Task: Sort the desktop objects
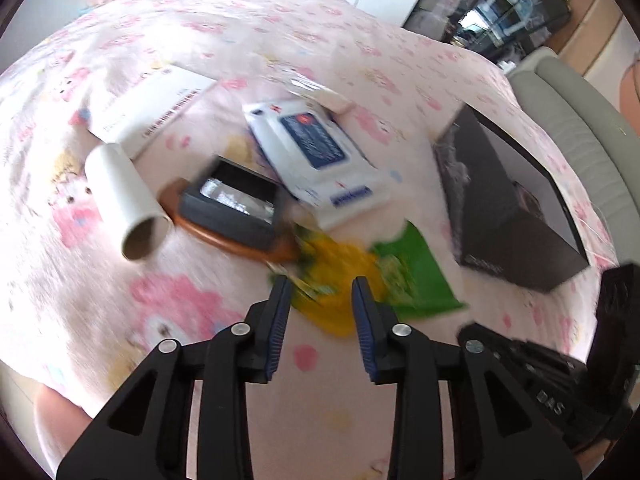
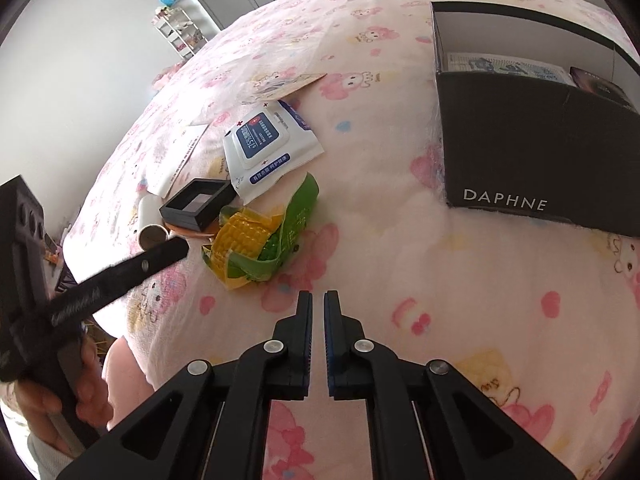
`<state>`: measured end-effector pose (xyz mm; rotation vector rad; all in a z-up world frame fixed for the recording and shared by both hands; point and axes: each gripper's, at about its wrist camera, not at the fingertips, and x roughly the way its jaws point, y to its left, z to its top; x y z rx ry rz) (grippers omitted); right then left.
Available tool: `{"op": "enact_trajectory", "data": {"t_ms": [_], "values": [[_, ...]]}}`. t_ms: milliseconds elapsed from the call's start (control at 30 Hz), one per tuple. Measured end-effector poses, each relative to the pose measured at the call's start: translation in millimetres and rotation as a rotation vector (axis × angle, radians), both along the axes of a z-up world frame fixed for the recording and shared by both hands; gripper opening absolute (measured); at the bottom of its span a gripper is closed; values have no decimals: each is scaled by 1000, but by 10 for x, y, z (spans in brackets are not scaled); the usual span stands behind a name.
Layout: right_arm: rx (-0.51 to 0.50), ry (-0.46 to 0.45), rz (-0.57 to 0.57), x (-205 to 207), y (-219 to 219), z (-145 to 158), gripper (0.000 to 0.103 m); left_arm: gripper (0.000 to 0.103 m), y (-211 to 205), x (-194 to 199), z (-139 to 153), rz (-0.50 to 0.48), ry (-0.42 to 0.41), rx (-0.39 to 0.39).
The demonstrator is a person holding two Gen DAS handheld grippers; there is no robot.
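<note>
A yellow and green corn snack bag [image 1: 340, 280] [image 2: 264, 236] lies on the pink blanket. My left gripper [image 1: 320, 284] is open and empty, its tips just short of the bag. It also shows in the right wrist view [image 2: 168, 250] as a black finger near the cardboard tube [image 2: 150, 220]. My right gripper [image 2: 318, 296] is nearly shut and empty, above the blanket, apart from the bag. A white wet-wipes pack [image 1: 316, 160] [image 2: 266, 140], a small black box [image 1: 232, 204] [image 2: 198, 202] on a brown dish [image 1: 240, 246], and a white tube [image 1: 122, 204] lie beyond.
A large black DAPHNE box [image 2: 532, 152] [image 1: 508, 204] stands open at the right with several items inside. A white flat carton [image 1: 160, 108] and a card [image 2: 292, 82] lie farther back. The blanket's edge drops off at the left.
</note>
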<state>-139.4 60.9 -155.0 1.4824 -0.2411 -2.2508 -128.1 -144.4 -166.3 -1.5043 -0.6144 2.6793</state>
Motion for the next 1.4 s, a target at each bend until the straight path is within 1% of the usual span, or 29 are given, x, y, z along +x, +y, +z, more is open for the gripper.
{"op": "enact_trajectory", "data": {"t_ms": [133,167,267,300,433,600,733,767,800,833,867,900,967,1033,1133,1167,1233,1333,1400], "values": [[-2,-10,5,-69,-50,-9,5,33,-165,-112,-148,25,-24,48],[-3,-12,5,-90,-66,-8,7,35,-175,-136,-187,21,-31,58],[-14,-11,6,-188,-134,31,16,39,-160,-188,-273,2,-44,83],[-11,-4,9,-219,-166,49,16,40,-144,-201,-298,-7,-47,90],[14,16,22,-325,-289,106,17,40,-105,-232,-369,-9,-56,87],[28,36,7,-326,-284,188,17,40,-84,-207,-376,-22,-53,99],[0,74,-13,-311,-229,337,17,40,-28,-156,-363,-51,-53,103],[-5,85,-8,-308,-237,362,21,41,-15,-143,-359,-58,-53,104],[-7,92,6,-308,-262,367,31,41,-1,-130,-356,-65,-53,106],[-2,87,30,-314,-305,332,37,42,12,-118,-351,-70,-52,107],[4,67,51,-324,-348,265,40,42,16,-110,-346,-70,-50,105],[8,35,69,-336,-389,162,40,43,3,-109,-346,-65,-49,106],[22,-15,68,-338,-420,-15,40,43,-60,-129,-364,-47,-53,129],[26,-45,59,-312,-413,-152,40,43,-110,-157,-372,-35,-49,155],[38,-49,38,-310,-389,-217,40,44,-99,-203,-399,-48,-46,175],[32,-46,35,-329,-378,-218,40,47,-66,-224,-433,-65,-55,192],[34,-46,29,-396,-368,-256,40,48,-15,-241,-473,-72,-60,207],[25,-55,37,-494,-344,-361,39,48,66,-209,-452,-85,-58,217],[15,-57,63,-494,-328,-361,29,48,120,-184,-434,-95,-56,224]]}}
